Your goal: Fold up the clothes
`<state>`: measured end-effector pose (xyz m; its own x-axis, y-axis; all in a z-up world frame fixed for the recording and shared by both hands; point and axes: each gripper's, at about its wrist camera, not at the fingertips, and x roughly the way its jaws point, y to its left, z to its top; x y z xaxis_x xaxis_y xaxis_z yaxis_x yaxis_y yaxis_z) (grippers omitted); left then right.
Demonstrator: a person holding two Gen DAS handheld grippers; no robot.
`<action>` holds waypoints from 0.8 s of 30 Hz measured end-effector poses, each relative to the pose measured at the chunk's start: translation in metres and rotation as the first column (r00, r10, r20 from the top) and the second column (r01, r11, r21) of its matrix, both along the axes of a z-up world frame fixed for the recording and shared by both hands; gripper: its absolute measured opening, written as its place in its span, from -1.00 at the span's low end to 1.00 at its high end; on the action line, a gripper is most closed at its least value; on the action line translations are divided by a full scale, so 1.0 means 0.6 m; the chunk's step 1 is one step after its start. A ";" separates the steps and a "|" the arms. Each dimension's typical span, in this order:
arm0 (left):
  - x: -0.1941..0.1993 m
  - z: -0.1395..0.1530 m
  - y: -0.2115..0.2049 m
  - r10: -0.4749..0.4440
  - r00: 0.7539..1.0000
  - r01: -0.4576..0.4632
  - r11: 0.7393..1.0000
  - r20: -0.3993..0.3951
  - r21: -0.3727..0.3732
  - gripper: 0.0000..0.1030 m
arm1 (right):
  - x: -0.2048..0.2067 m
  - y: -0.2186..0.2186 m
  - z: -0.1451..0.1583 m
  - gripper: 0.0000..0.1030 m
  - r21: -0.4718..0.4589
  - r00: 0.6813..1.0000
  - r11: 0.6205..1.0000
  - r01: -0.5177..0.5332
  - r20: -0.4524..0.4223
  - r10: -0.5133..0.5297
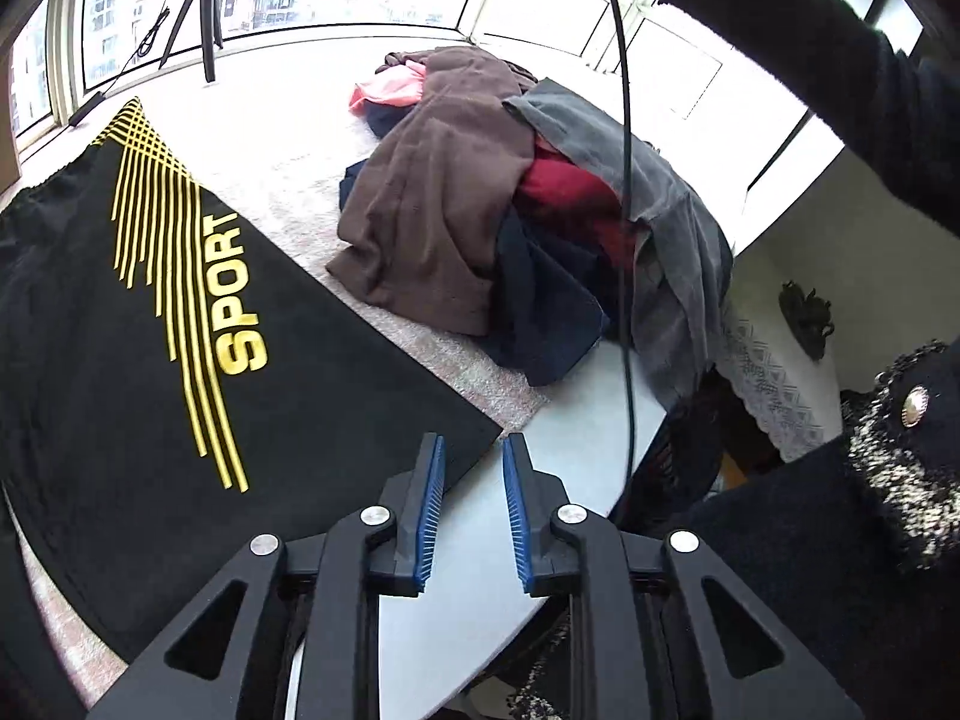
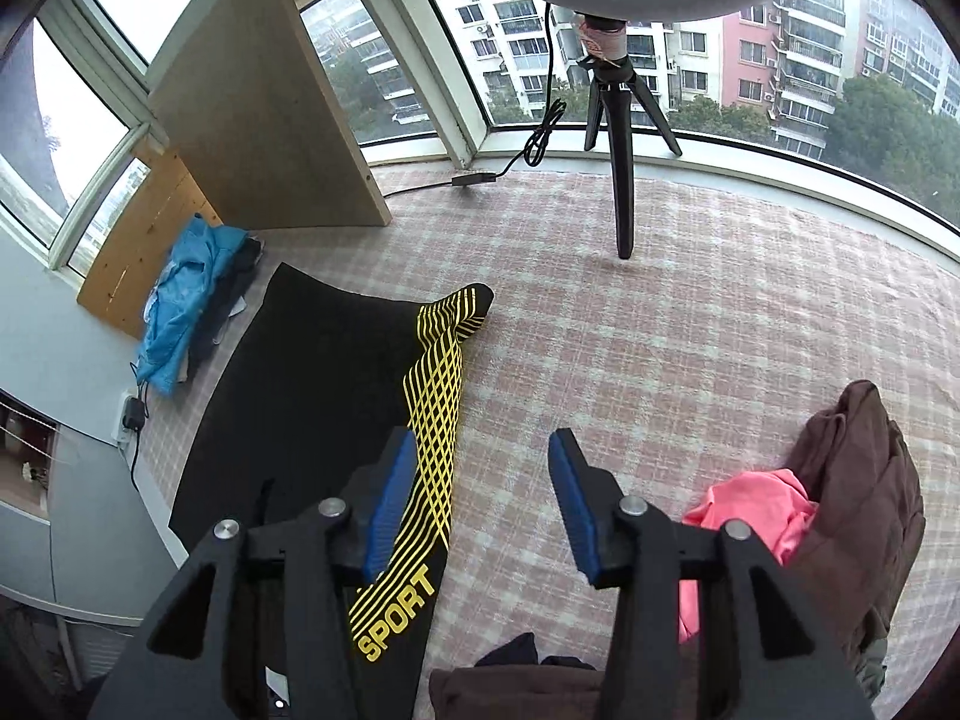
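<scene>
Two claws, both spread, nothing between the blue pads of either. Left claw (image 1: 474, 468): narrow gap, hanging over the desk (image 1: 576, 414) edge just beside the near corner of the black garment (image 1: 108, 348), not touching it. Right claw (image 2: 483, 468): wider gap, above the checked cloth (image 2: 690, 312), its left finger seen over the garment's yellow stripes.

Black garment: one piece, lying flat on the checked cloth, yellow crossed stripes and the word SPORT along one side, gathered waistband at the far end in the left view.

Pile (image 1: 492, 210): unfolded clothes heaped near the garment, apart from it; brown piece (image 1: 432, 180) on top, with pink (image 1: 390, 87), red (image 1: 558, 186), navy (image 1: 540, 312) and grey (image 1: 654, 192) pieces; grey one hangs over the desk edge.

Blue clothes (image 2: 186, 300): small stack at the far left, right view, beside a wooden board (image 2: 264, 96).

Tripod (image 2: 618, 138): black, standing on the cloth by the window.

Sleeve (image 1: 840, 78): dark, crossing the upper right of the left view; a black cable (image 1: 624, 180) hangs down in front of the pile
</scene>
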<state>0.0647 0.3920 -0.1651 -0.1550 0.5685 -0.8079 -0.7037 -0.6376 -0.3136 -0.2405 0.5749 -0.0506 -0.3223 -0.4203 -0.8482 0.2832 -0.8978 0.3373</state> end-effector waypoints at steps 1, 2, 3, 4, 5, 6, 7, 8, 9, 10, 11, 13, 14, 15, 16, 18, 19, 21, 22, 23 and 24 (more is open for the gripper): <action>-0.001 -0.005 0.012 0.002 1.000 -0.002 1.000 0.007 -0.009 -0.53 | 0.001 0.007 -0.005 -0.12 -0.009 1.000 1.000 -0.004 0.010 0.004; -0.004 -0.009 0.019 0.007 1.000 -0.006 1.000 0.019 -0.013 -0.42 | 0.001 0.011 -0.011 -0.12 -0.019 1.000 1.000 -0.011 0.021 0.011; -0.007 -0.014 0.026 0.015 0.999 -0.014 1.000 0.030 -0.020 -0.30 | 0.000 0.011 -0.017 -0.12 -0.022 1.000 1.000 -0.017 0.026 0.018; -0.010 -0.019 0.032 0.029 0.999 -0.028 0.999 0.036 -0.030 -0.27 | -0.001 0.011 -0.022 -0.12 -0.023 0.999 0.999 -0.022 0.028 0.023; -0.014 -0.023 0.039 0.044 0.998 -0.042 0.998 0.043 -0.041 -0.27 | -0.003 0.010 -0.026 -0.12 -0.024 0.999 0.999 -0.028 0.027 0.029; -0.017 -0.028 0.045 0.058 0.997 -0.056 0.997 0.044 -0.058 -0.25 | -0.006 0.009 -0.030 -0.12 -0.026 0.999 0.999 -0.034 0.023 0.034; -0.018 -0.032 0.051 0.069 0.997 -0.066 0.994 0.033 -0.083 -0.25 | -0.010 0.007 -0.034 -0.12 -0.030 0.999 0.999 -0.037 0.021 0.038; -0.016 -0.034 0.057 0.071 0.997 -0.069 0.992 0.019 -0.104 -0.26 | -0.015 0.004 -0.039 -0.12 -0.037 0.999 0.999 -0.038 0.021 0.038; -0.015 -0.035 0.062 0.072 0.997 -0.071 0.990 0.007 -0.123 -0.25 | -0.021 0.002 -0.045 -0.12 -0.045 0.999 0.998 -0.037 0.024 0.038; -0.012 -0.036 0.066 0.072 0.997 -0.072 0.988 -0.001 -0.137 -0.26 | -0.028 0.000 -0.051 -0.12 -0.053 0.999 0.998 -0.037 0.026 0.039; -0.011 -0.036 0.067 0.075 0.997 -0.076 0.986 -0.013 -0.149 -0.34 | -0.035 -0.006 -0.059 -0.12 -0.057 0.999 0.998 -0.040 0.027 0.042; -0.019 -0.038 0.057 0.111 0.993 -0.106 0.985 0.031 -0.135 -0.94 | -0.050 -0.023 -0.079 -0.12 -0.062 0.998 0.997 -0.049 0.030 0.051; -0.027 -0.040 0.049 0.136 0.988 -0.127 0.985 0.070 -0.120 -0.98 | -0.058 -0.031 -0.088 -0.12 -0.065 0.998 0.996 -0.054 0.031 0.056; -0.034 -0.040 0.039 0.163 0.981 -0.152 0.983 0.110 -0.100 -0.98 | -0.068 -0.043 -0.101 -0.12 -0.062 0.998 0.996 -0.059 0.032 0.062; -0.041 -0.037 0.025 0.194 0.970 -0.185 0.980 0.146 -0.071 -0.98 | -0.079 -0.058 -0.117 -0.12 -0.064 0.997 0.996 -0.063 0.043 0.066; -0.043 -0.017 -0.001 0.229 0.960 -0.228 0.973 0.162 -0.025 -0.98 | -0.103 -0.088 -0.150 -0.12 -0.073 0.995 0.995 -0.068 0.069 0.073; -0.042 -0.006 -0.013 0.240 0.957 -0.243 0.970 0.164 -0.002 -0.98 | -0.115 -0.103 -0.166 -0.12 -0.077 0.994 0.995 -0.071 0.082 0.077; -0.038 0.020 -0.038 0.254 0.953 -0.265 0.963 0.163 0.046 -0.98 | -0.139 -0.131 -0.196 -0.12 -0.097 0.990 0.993 -0.071 0.112 0.081; -0.037 0.033 -0.049 0.261 0.951 -0.275 0.959 0.164 0.067 -0.98 | -0.152 -0.143 -0.209 -0.12 -0.118 0.988 0.991 -0.065 0.131 0.081; -0.037 0.044 -0.057 0.270 0.949 -0.286 0.955 0.165 0.083 -0.98 | -0.164 -0.152 -0.222 -0.12 -0.128 0.986 0.991 -0.050 0.150 0.069; -0.037 0.055 -0.065 0.278 0.946 -0.297 0.950 0.166 0.099 -0.98 | -0.176 -0.159 -0.234 -0.12 -0.133 0.984 0.991 -0.031 0.169 0.054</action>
<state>0.0426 0.3530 -0.1320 -0.2099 0.6128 -0.7619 -0.4358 -0.7562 -0.4881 -0.3458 0.4793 -0.1912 -0.1563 -0.5404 -0.8267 0.2478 -0.8317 0.4968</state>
